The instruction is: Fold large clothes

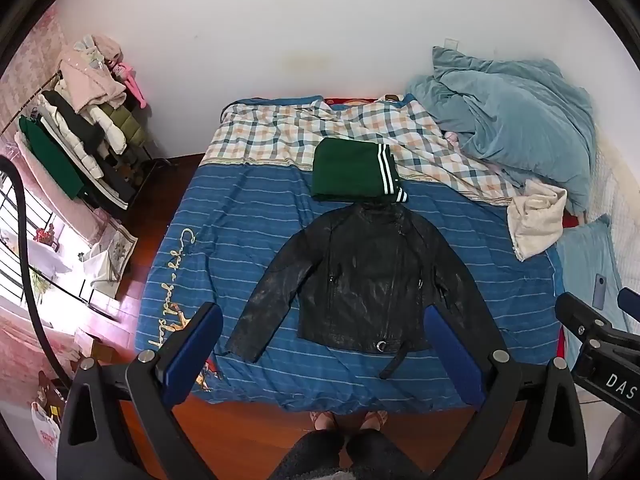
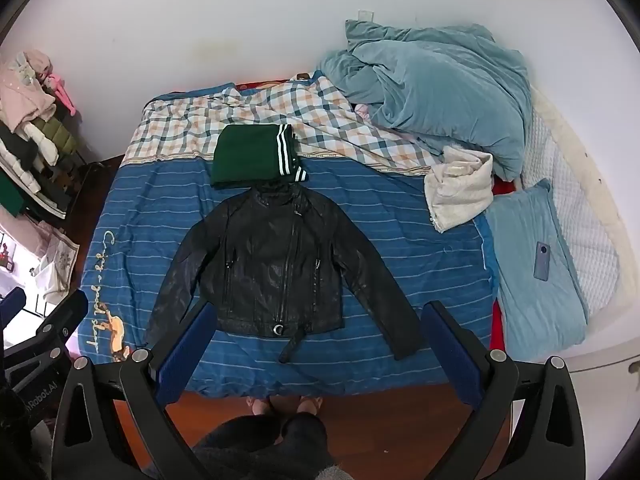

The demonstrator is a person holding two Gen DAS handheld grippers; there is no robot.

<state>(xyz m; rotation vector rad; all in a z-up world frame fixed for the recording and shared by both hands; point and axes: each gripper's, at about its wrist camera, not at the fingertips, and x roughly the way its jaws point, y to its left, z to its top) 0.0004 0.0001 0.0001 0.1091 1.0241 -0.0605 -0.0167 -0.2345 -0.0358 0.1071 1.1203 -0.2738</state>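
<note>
A black leather jacket [image 1: 360, 276] [image 2: 272, 268] lies flat, front up, on the blue striped bedsheet [image 1: 500, 264] [image 2: 404, 216], sleeves spread to both sides and hem toward the near edge. A folded green garment with white stripes [image 1: 352, 170] [image 2: 252, 154] sits just beyond its collar. My left gripper [image 1: 324, 320] hangs high over the near edge of the bed, jaws wide open with nothing between them. My right gripper [image 2: 320, 318] hangs beside it at the same height, also wide open and empty. The right gripper's body [image 1: 600, 340] shows at the left wrist view's right edge.
A crumpled light blue duvet [image 2: 440, 92], a cream towel [image 2: 460, 188] and a blue pillow [image 2: 536, 272] with a phone [image 2: 542, 260] lie on the bed's right. A loaded clothes rack [image 1: 80, 128] stands at left. A person's feet [image 1: 348, 420] stand on the wooden floor at the bed's edge.
</note>
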